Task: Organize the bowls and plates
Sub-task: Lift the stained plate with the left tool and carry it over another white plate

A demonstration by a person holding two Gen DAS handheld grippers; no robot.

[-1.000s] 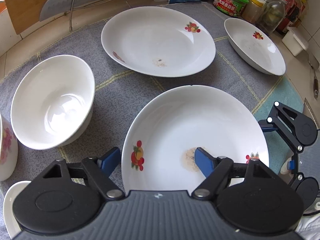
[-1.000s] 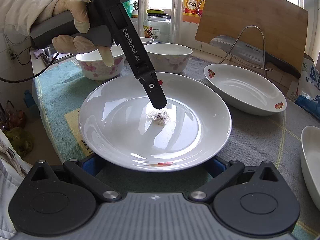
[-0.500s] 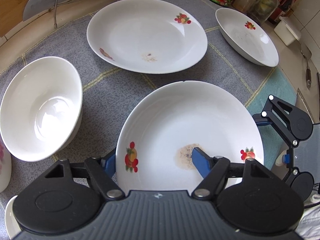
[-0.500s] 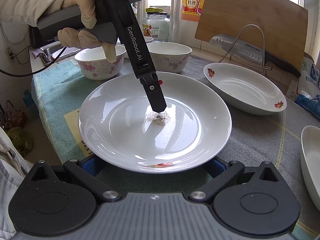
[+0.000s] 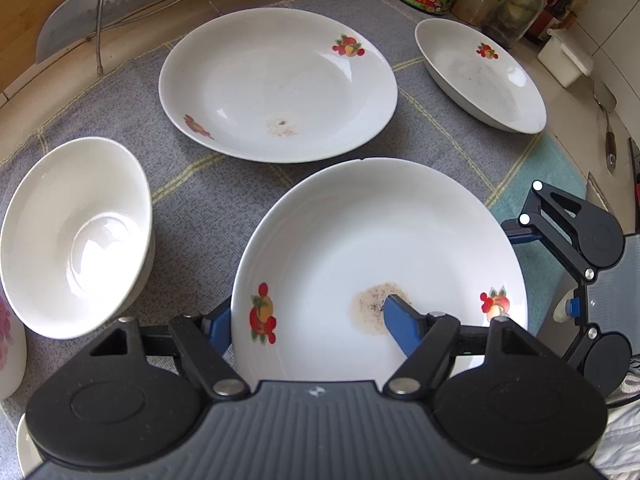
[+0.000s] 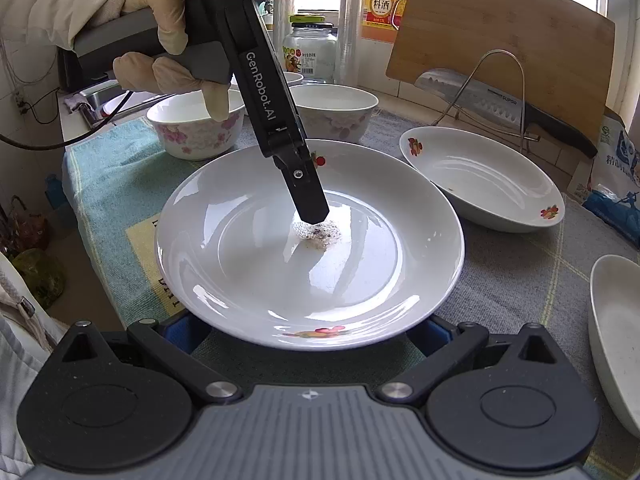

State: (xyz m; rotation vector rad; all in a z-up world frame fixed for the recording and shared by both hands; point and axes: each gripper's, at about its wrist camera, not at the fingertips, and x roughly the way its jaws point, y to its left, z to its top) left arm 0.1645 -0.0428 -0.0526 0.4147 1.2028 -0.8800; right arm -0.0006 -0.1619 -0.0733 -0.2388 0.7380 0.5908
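the left gripper (image 5: 308, 320) is clamped across the near rim of the plate (image 5: 380, 240) on the cloth, one finger (image 5: 400, 326) inside, while the right gripper (image 6: 308, 332), jaws spread and empty, straddles its opposite edge.

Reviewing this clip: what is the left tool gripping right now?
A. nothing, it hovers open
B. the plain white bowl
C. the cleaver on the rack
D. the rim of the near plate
D: the left tool has one blue finger under and one inside the near plate, pinching its rim.
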